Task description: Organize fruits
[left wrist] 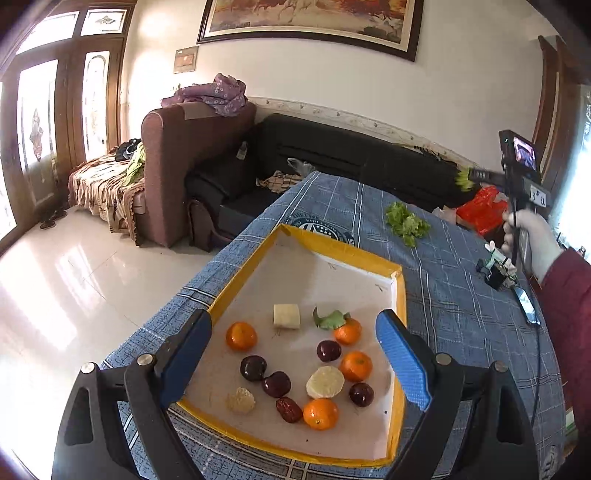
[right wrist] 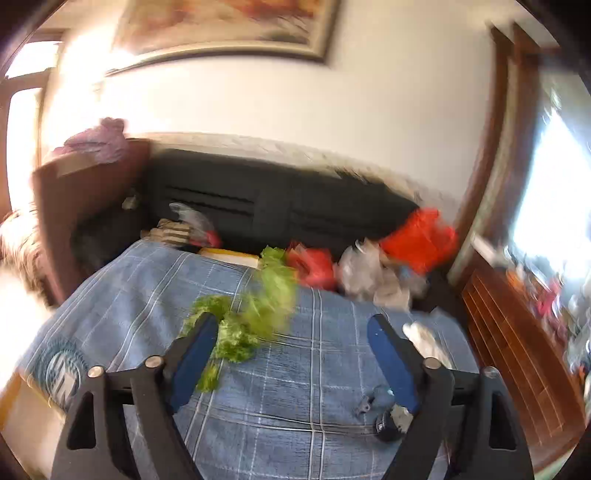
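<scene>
Blue plaid tablecloth (left wrist: 461, 306) fills centre/lower frame. Black sofa (left wrist: 332, 155) mid-frame behind it, brown armchair (left wrist: 177, 162) to its left w/ purple floral cloth (left wrist: 218, 92) on top. Framed painting (left wrist: 314, 22) top centre. Red plastic bag (right wrist: 421, 236) right of centre. Wooden door (left wrist: 55, 110) upper left.

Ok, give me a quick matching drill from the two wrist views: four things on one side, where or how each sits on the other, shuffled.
Things:
1. lettuce
2. pale cube
3. red bags
4. left hand-held gripper

Places or states:
A. inside the yellow-rimmed tray
B. open, over the tray's fruit
C. loose on the blue tablecloth, beyond the tray
D. past the table's far edge, by the black sofa

Pairs: 1-C, 2-A, 3-D, 4-B
</scene>
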A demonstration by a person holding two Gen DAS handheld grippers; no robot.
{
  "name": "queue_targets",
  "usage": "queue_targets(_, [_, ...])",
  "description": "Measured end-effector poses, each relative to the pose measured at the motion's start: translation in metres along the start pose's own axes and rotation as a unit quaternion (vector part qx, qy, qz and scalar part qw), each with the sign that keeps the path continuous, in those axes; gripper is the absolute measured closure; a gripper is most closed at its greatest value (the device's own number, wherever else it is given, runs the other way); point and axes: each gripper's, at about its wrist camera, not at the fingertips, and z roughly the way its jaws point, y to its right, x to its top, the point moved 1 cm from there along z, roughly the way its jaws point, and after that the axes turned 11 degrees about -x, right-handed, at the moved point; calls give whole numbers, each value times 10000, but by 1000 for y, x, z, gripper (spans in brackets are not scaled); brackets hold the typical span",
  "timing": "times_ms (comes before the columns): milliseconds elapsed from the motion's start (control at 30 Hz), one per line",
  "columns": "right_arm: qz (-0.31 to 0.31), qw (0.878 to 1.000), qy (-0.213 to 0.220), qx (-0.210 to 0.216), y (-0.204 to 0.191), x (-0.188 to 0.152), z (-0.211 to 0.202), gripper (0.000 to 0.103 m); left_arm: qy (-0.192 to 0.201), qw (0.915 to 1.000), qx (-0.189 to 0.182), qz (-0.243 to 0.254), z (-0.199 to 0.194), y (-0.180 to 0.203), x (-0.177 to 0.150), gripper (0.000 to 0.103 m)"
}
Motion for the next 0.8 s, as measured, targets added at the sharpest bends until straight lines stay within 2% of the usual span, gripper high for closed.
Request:
queue_targets(33, [54,10000,-16,57,2,-2,0,23,-4,10000,23,53,1,0,-1,13])
queue_targets(133, [-263,9995,-50,-140,4,-20,-3,22,6,10000,37,56,7,-3,-1,13])
queue_targets(233, [-440,9987,-215,-102,13,-39,-10,22,-27,9999,-100,19,12,-1,-2,13])
queue_targets(333, [-326,9992,-231,44,38,-58,-33,22,59,9998,-138,131,6,8,-4,13])
queue_targets(500, [-10,9990,-96,438,79,-101,-105,21,477,9982,-43,370,-19,31,-7,13])
queue_targets(533, [39,9986,58,529,88,-114,-130,20,586,9973,44,440,-25,38,-8,13])
queue_targets(567, [41,9983,175,550,92,-122,-147,14,723,9958,168,531,-31,45,-9,13])
queue_targets(600, [17,9981,335,523,97,-134,-169,6,896,9934,315,643,-39,53,-10,12])
queue_targets(667, [-45,9969,619,491,103,-151,-200,0,1232,9870,557,867,-55,70,-14,5])
queue_targets(700, [-122,9959,738,506,104,-158,-215,0,1392,9830,667,990,-63,79,-16,1])
queue_targets(800, [-330,9925,940,715,114,-178,-255,0,1706,9750,766,1200,-83,103,-19,0])
